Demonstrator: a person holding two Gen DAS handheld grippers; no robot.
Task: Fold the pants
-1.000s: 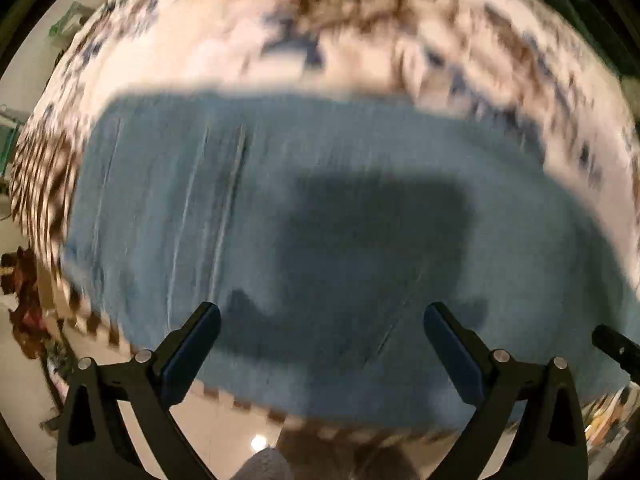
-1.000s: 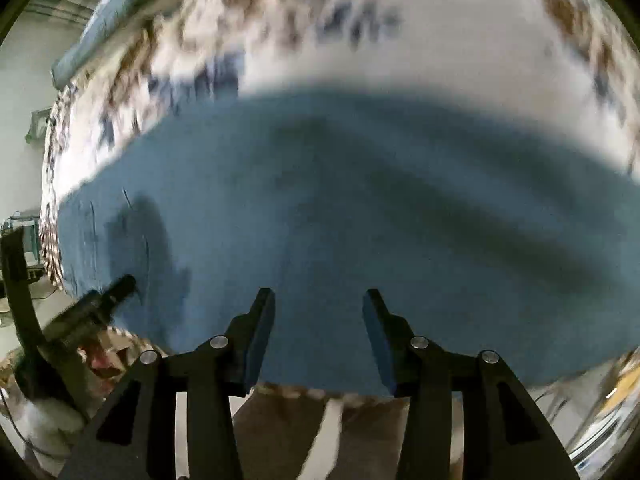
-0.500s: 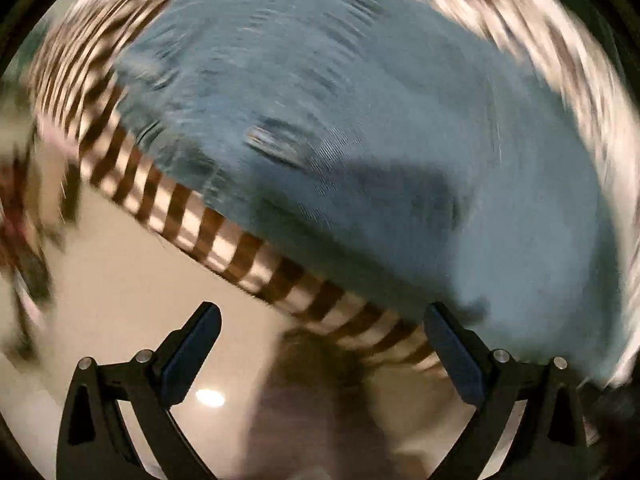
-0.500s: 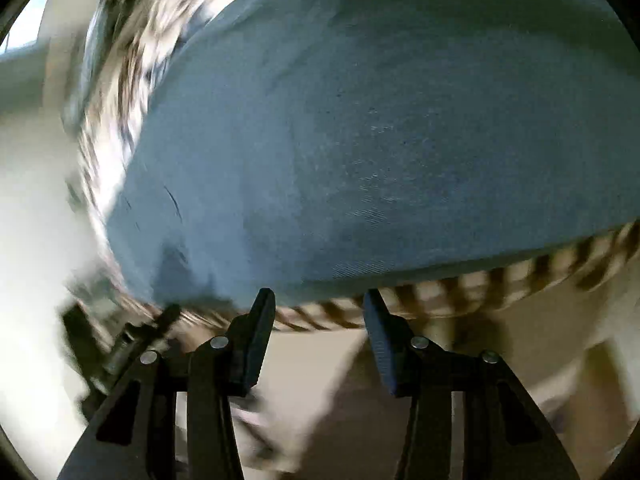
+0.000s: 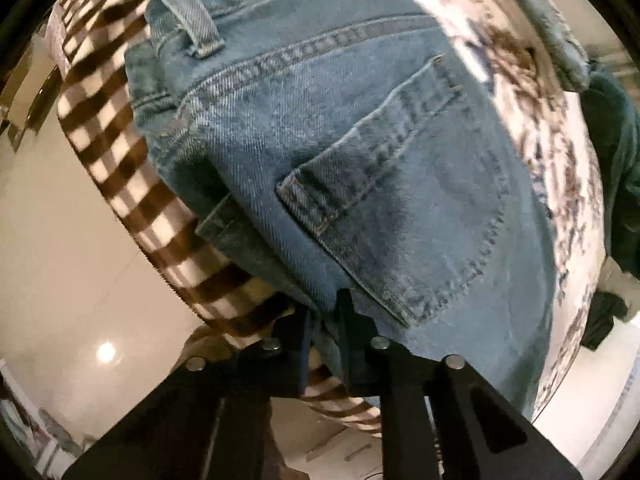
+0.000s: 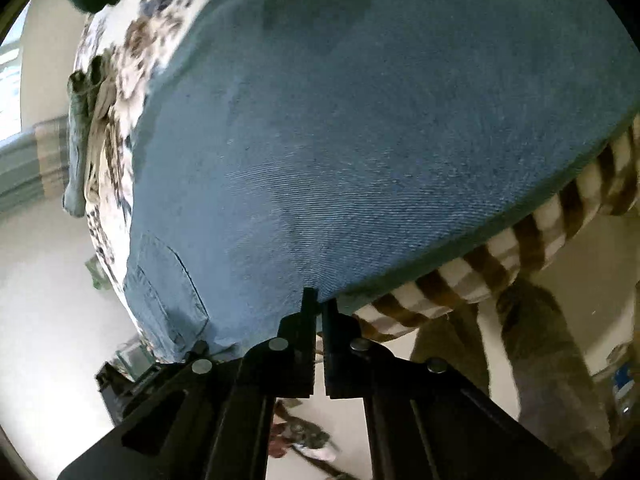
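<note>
Leaning in low at the bed's edge, left gripper (image 5: pixel 325 322) & right gripper (image 6: pixel 320 308) were both pinched tight on the jeans (image 5: pixel 360 140), which lay flat across the checked blanket (image 5: pixel 120 152).

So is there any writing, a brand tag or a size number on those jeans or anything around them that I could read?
None can be read.
Jeans: stitching, a back pocket and a belt loop show, but no label or patch with text.
Checked blanket and flowered cover: pattern only.
Container at the lower right: a blue label, too blurred to read.
</note>
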